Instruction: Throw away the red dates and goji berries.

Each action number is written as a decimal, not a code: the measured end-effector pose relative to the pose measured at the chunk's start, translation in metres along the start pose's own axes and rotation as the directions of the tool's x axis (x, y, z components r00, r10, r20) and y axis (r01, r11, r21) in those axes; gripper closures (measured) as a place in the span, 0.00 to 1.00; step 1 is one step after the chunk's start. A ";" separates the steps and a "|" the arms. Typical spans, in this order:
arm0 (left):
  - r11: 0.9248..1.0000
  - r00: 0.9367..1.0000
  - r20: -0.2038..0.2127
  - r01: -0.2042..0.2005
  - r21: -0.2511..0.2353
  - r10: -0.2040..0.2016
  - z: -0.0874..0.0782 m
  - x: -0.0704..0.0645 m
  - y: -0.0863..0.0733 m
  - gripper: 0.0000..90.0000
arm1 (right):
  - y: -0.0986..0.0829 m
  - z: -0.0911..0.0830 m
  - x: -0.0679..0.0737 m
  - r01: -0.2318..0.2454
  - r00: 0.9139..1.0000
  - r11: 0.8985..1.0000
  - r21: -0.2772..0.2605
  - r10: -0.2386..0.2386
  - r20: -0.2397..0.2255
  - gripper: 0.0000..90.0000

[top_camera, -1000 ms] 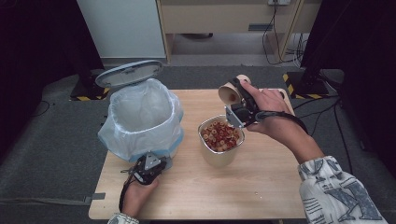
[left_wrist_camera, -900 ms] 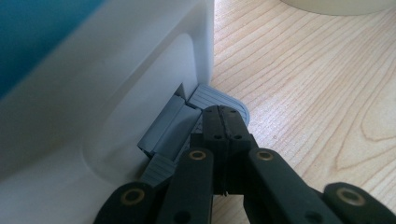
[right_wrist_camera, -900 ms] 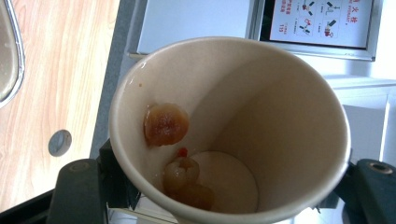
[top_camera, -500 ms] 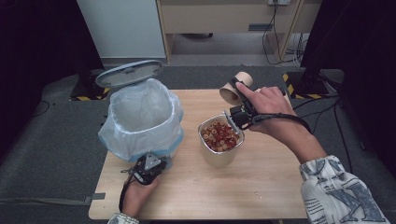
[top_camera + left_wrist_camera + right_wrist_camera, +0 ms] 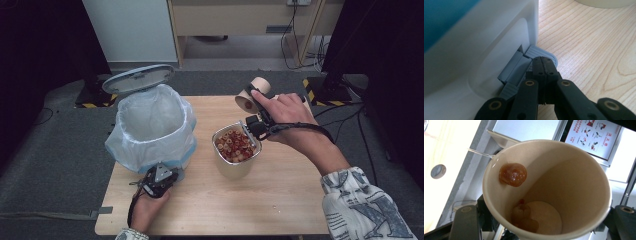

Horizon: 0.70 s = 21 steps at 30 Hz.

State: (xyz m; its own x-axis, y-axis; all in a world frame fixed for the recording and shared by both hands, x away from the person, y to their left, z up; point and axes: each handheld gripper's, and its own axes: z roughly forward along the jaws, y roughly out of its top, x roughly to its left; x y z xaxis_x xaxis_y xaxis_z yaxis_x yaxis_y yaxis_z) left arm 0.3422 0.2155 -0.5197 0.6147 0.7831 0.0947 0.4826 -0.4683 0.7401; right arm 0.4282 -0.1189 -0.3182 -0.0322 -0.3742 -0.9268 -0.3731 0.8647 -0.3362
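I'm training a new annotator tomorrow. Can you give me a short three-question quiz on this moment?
1. True or false: the paper cup in the right tool is completely empty.
2. What is the shut left tool pressing on? A) the bin's pedal B) the bin's lid C) the metal container
3. Fill in: the bin is lined with a ____.

Key
1. False: a few sticky pieces still cling inside it, as the right gripper view shows.
2. A
3. Plastic bag
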 end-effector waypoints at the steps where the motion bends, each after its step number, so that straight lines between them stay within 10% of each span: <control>1: 1.000 1.000 0.000 0.000 0.000 0.000 0.000 0.000 0.000 0.99 | 0.000 0.000 0.000 0.004 1.000 1.000 0.002 -0.004 -0.001 0.32; 21: 1.000 1.000 0.002 0.005 0.000 -0.005 0.000 0.000 0.000 0.99 | -0.002 0.003 0.002 0.042 0.999 0.999 0.027 -0.042 0.005 0.32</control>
State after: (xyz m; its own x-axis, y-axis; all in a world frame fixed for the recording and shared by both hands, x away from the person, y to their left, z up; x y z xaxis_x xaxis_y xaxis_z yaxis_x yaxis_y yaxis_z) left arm 0.3421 0.2154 -0.5198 0.6139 0.7843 0.0896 0.4855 -0.4647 0.7405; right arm 0.4319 -0.1202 -0.3201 -0.0121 -0.4090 -0.9125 -0.3491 0.8569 -0.3794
